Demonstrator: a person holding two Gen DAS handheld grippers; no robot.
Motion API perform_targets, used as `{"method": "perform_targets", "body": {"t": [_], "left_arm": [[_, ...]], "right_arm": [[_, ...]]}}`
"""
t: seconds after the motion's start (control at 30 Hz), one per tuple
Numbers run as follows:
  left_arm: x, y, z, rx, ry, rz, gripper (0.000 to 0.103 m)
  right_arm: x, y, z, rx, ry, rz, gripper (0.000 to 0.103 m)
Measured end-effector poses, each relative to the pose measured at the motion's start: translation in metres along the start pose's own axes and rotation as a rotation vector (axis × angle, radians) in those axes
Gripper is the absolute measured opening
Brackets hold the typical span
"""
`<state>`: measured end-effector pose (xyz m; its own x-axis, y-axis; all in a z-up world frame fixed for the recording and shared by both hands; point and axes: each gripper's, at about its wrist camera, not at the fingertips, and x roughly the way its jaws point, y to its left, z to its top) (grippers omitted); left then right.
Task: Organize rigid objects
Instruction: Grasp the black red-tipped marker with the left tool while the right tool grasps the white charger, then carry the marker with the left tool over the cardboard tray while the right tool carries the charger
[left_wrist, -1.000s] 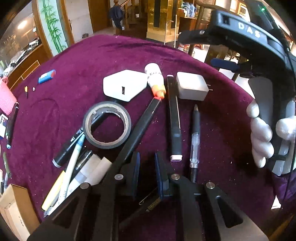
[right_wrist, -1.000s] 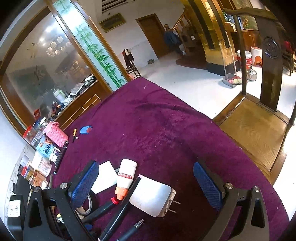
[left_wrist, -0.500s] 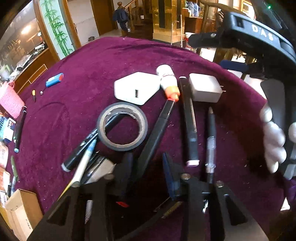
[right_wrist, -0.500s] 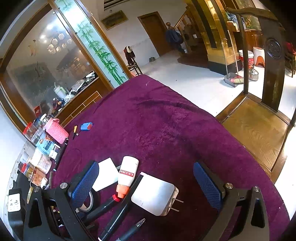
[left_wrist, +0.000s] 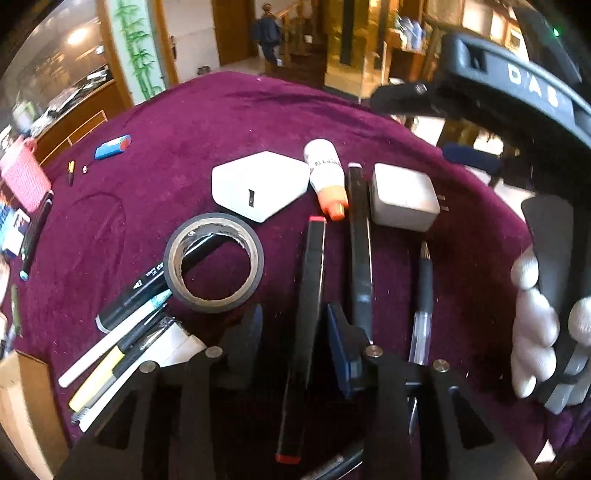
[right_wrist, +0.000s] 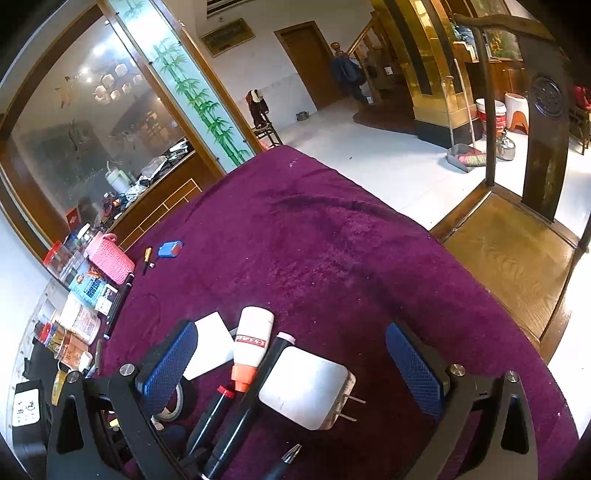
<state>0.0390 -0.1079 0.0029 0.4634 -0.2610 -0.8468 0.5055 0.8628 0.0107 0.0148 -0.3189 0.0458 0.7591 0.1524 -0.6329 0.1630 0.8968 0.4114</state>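
The red-capped black marker (left_wrist: 310, 314) lies between the opening jaws of the left tool (left_wrist: 293, 332), beside the tape roll (left_wrist: 214, 262).

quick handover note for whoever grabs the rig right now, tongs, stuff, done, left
Left tongs: jaws opening, red-tipped marker between them, lying on the cloth.
Right tongs: open, empty, hovering over the small charger.
Lined up side by side: red-tipped marker, black pen, clear pen; glue bottle and both chargers beyond them.
Left: tape sits on a marker, loose pens at the near left.
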Motion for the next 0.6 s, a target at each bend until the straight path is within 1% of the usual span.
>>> {"method": "perform_targets", "body": {"t": [0.03, 0.07, 0.13, 0.2, 0.3, 0.4, 0.47, 0.53, 0.6], "left_arm": [[-0.002, 0.001, -0.002, -0.016, -0.007, -0.002, 0.02], [-0.004, 0.003, -0.003, -0.03, -0.01, 0.002, 0.014], [-0.012, 0.009, -0.007, -0.08, -0.022, -0.039, 0.014], [-0.029, 0.017, -0.015, -0.132, -0.064, -0.061, 0.014], [-0.066, 0.032, -0.034, -0.21, -0.143, -0.096, 0.014], [-0.109, 0.048, -0.058, -0.287, -0.228, -0.129, 0.014], [-0.134, 0.058, -0.073, -0.323, -0.275, -0.133, 0.014], [-0.159, 0.067, -0.089, -0.348, -0.317, -0.122, 0.014], [-0.181, 0.078, -0.108, -0.365, -0.349, -0.102, 0.014]], "right_arm": [[0.001, -0.001, 0.0, 0.003, 0.001, -0.004, 0.102], [0.001, -0.002, 0.0, 0.007, 0.001, -0.007, 0.102], [0.002, -0.005, 0.001, 0.015, 0.002, -0.012, 0.102], [0.003, -0.007, 0.001, 0.021, 0.005, -0.012, 0.102], [0.006, -0.008, 0.001, 0.022, 0.013, -0.007, 0.102], [0.008, -0.01, 0.0, 0.037, 0.032, 0.025, 0.102], [0.009, -0.012, 0.0, 0.049, 0.037, 0.042, 0.102], [0.011, -0.013, -0.001, 0.074, 0.072, 0.077, 0.102], [0.009, -0.005, -0.002, 0.06, 0.094, 0.092, 0.102]]}}
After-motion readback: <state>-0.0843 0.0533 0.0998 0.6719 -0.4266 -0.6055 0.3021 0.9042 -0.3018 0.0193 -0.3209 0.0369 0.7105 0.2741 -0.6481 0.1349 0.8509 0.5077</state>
